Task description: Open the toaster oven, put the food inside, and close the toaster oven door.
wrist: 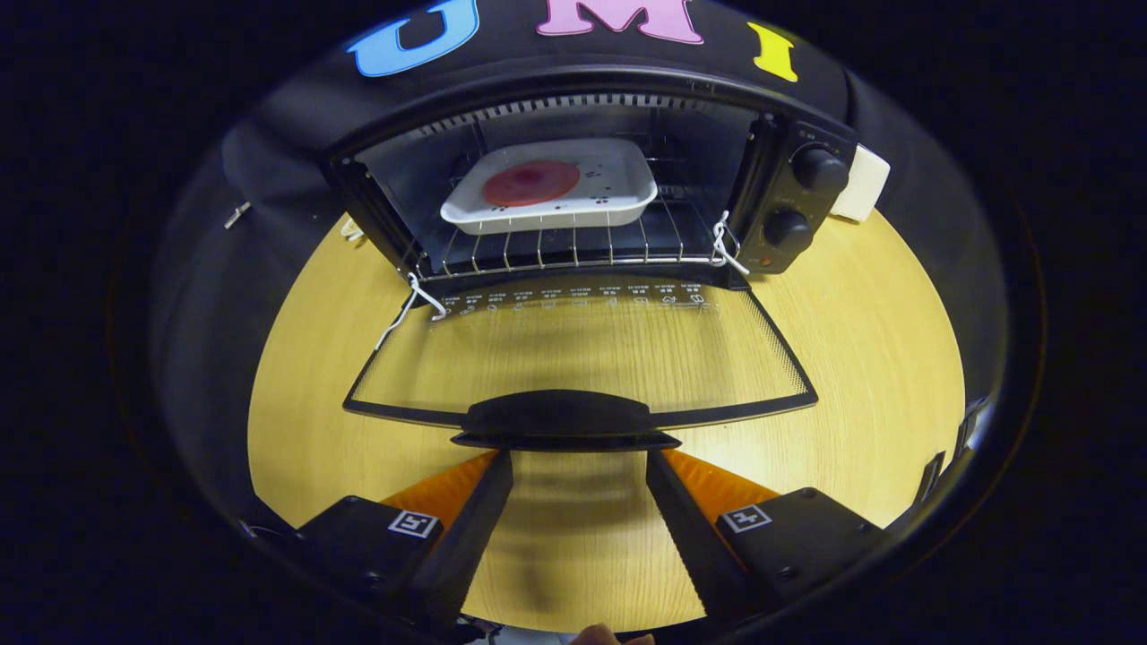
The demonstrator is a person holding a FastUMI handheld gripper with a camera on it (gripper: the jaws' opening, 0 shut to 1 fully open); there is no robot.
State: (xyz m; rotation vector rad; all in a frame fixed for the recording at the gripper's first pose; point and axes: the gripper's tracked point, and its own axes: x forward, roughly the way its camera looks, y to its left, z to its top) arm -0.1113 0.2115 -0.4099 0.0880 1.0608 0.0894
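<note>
Standing wide apart, the jaws of the gripper (pixel 578 466) are holding nothing; their tips are sitting just short of the black door handle (pixel 560 419), one to each side of its middle, and whether they are touching it I cannot tell. Bare wood is showing in the gap between them.

The toaster oven (pixel 573 179) is standing open just ahead, its glass door (pixel 582 354) lying flat and level over the tabletop (pixel 878 358), with the wood grain showing through the pane. Inside, a white rectangular dish (pixel 551 190) is resting on the wire rack (pixel 573 249), and a round reddish piece of food (pixel 530 183) is lying in the dish, toward its left half. White cord ties (pixel 724 244) are hanging at both front corners of the rack, beside the door hinges. Two black knobs (pixel 805 197) are sitting one above the other on the control panel to the right of the cavity, and a pale boxy thing (pixel 862 184) is peeking out from behind that side of the oven.

The tabletop is light yellow wood, round-looking through the lens, and black cloth is closing it in behind and on both sides. A fingertip (pixel 599 636) is showing behind the jaws
</note>
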